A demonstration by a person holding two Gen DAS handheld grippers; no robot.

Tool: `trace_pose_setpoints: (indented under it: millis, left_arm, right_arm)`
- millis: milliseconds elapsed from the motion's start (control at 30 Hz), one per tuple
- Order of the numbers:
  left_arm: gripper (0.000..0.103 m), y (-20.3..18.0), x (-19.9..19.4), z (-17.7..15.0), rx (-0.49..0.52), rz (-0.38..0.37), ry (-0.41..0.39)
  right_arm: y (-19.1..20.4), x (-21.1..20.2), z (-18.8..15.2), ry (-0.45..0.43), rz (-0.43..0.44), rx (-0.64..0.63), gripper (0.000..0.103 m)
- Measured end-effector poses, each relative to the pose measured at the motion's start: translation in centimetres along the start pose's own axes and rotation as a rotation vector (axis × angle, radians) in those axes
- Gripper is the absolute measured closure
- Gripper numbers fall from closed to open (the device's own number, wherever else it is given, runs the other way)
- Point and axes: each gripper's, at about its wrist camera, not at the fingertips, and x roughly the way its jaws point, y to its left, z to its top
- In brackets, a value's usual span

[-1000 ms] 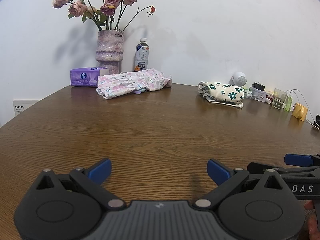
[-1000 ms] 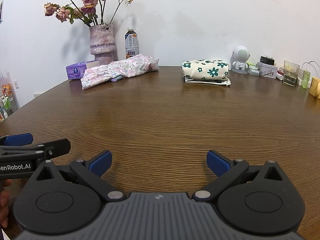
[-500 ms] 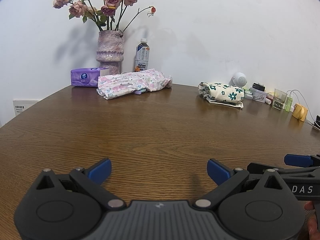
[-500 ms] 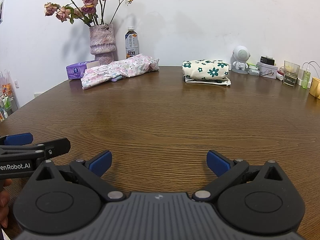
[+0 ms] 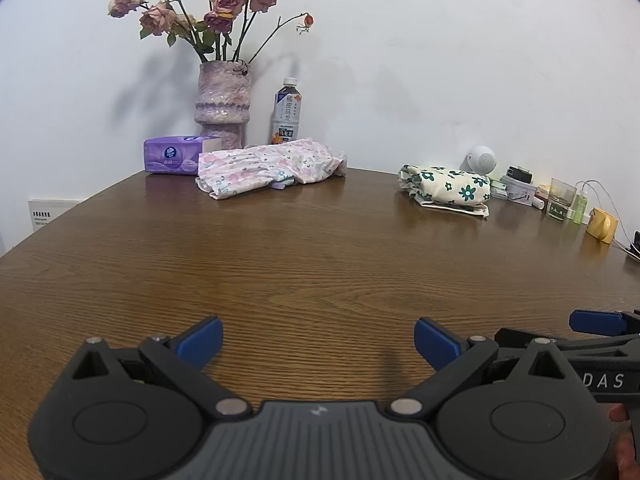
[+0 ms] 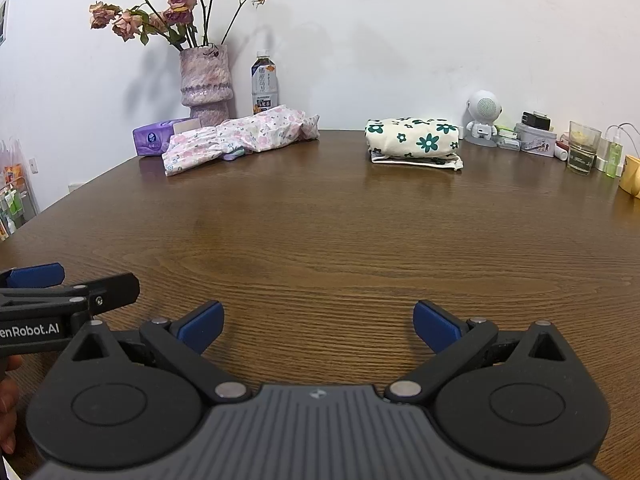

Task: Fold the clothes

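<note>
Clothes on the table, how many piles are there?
2. A pink flowery bundle lies rumpled at the far left, in front of the vase. A folded cream bundle with green flowers sits at the far right, beside the little white robot toy.

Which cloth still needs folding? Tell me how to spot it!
Look at the far edge of the table, below the vase. The pink cloth lies rumpled beside the tissue pack, unlike the folded green-flowered cloth.

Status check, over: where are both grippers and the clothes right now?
Left gripper open, empty; right gripper open, empty. Pink floral garment bunched, green-flower garment folded, both at far table edge. Path unobstructed.
</note>
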Motion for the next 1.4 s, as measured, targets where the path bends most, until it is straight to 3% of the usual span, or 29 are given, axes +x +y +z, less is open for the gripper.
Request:
trace_pose_setpoints:
  millis: [933, 1400]
  left_arm:
    - [0.003, 0.5, 0.6, 0.7, -0.024, -0.024, 0.044]
    - [0.002, 0.4, 0.5, 5.1, 0.021, -0.026, -0.020]
  right_arm:
    - [0.0, 0.4, 0.3, 0.012, 0.015, -0.010, 0.000]
    - [-0.1, 1.4, 3.6, 0.023, 0.072, 0.015, 0.000]
